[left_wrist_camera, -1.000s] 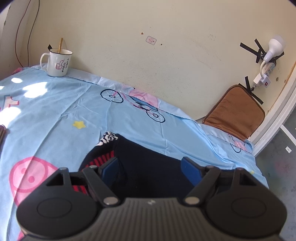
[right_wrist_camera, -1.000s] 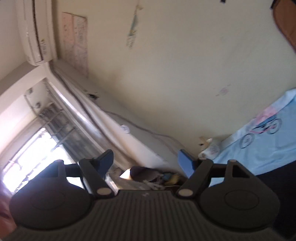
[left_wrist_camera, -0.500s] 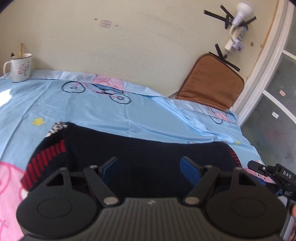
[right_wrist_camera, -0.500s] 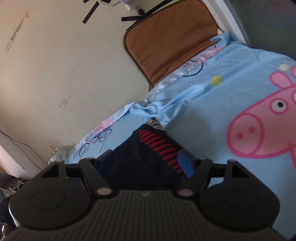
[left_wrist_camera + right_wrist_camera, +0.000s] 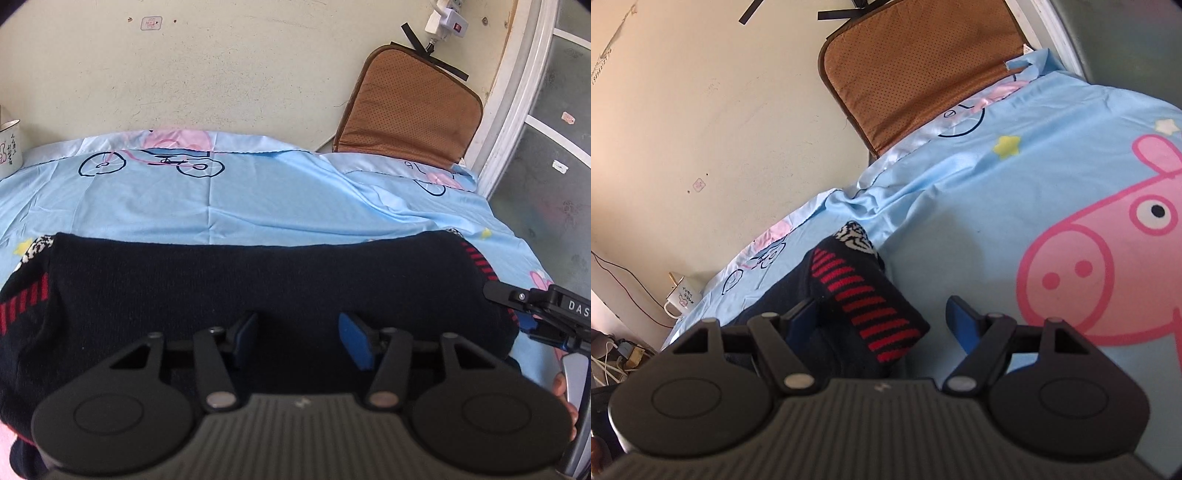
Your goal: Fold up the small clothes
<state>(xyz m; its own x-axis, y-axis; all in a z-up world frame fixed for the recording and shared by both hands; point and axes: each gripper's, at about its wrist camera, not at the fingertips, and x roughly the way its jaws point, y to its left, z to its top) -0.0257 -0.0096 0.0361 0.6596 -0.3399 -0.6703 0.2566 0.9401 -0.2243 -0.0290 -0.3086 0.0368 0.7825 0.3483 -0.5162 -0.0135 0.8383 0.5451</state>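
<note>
A small dark navy knitted garment with red striped bands and black-and-white trim lies flat across the light blue cartoon sheet. My left gripper is open, its blue pads just above the garment's near middle. My right gripper is open over the garment's right end, with the red-striped edge between its fingers. The right gripper also shows at the right edge of the left wrist view.
A brown cushion leans against the cream wall at the back right. A white mug stands at the far left of the bed. A white door frame and grey floor lie right of the bed. Cables and clutter lie beyond the bed's left end.
Both grippers have swung and lowered toward the garment. The left view now faces its long side, the right gripper has come down from pointing at the wall to its right end.
</note>
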